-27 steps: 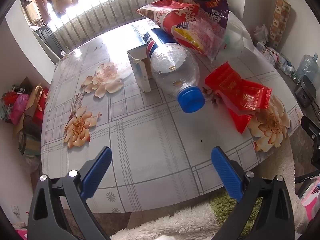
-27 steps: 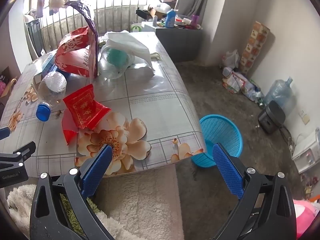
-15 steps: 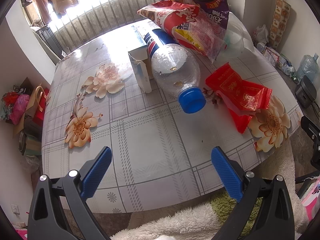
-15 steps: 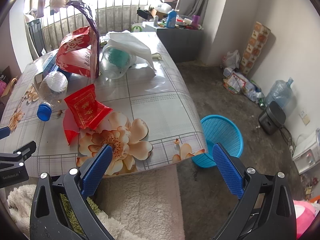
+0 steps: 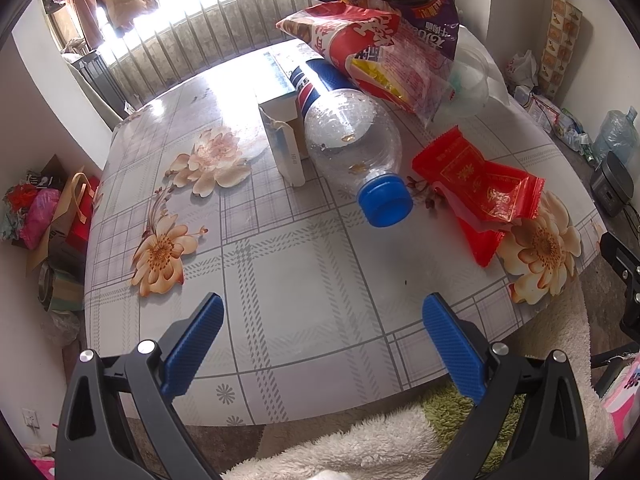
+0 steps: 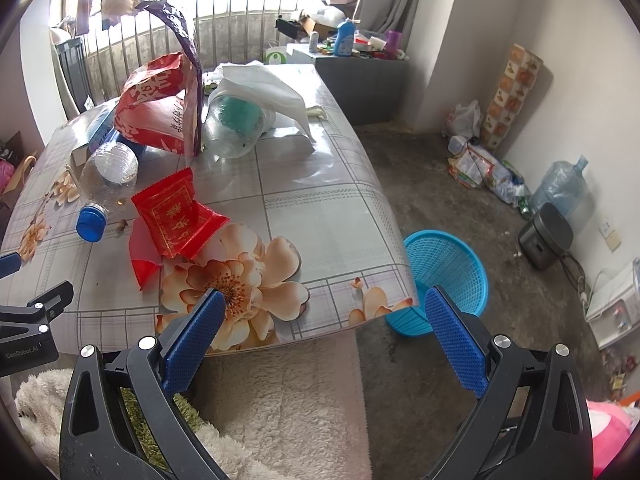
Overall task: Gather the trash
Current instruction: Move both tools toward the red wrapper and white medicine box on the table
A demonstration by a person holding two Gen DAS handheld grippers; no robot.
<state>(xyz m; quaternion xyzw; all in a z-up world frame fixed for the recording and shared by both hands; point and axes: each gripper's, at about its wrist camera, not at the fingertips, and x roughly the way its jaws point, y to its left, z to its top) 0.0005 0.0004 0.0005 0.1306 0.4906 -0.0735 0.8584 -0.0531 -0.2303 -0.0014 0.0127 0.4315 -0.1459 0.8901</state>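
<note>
Trash lies on a table covered with a flowered cloth (image 5: 280,280) (image 6: 320,216). A clear plastic bottle (image 5: 352,140) (image 6: 108,172) with a blue cap lies on its side. To its right are red wrappers (image 5: 476,184) (image 6: 176,216). Behind stand snack bags (image 5: 372,52) (image 6: 160,108), a small white carton (image 5: 286,136), a clear cup (image 6: 236,124) and a white plastic bag (image 6: 268,88). A blue basket (image 6: 444,276) stands on the floor by the table's right corner. My left gripper (image 5: 322,342) is open over the table's near edge. My right gripper (image 6: 322,336) is open above that corner.
A fluffy rug (image 6: 280,400) lies under the near table edge. Bags and boxes (image 5: 44,216) pile up at the left wall. A water jug (image 6: 560,188), a dark appliance (image 6: 546,236) and litter (image 6: 480,168) sit along the right wall. A cabinet (image 6: 352,76) stands behind the table.
Both views have crept slightly forward toward the table; the trash sits a little lower in the frames. Both grippers stay open and nothing on the table has moved.
</note>
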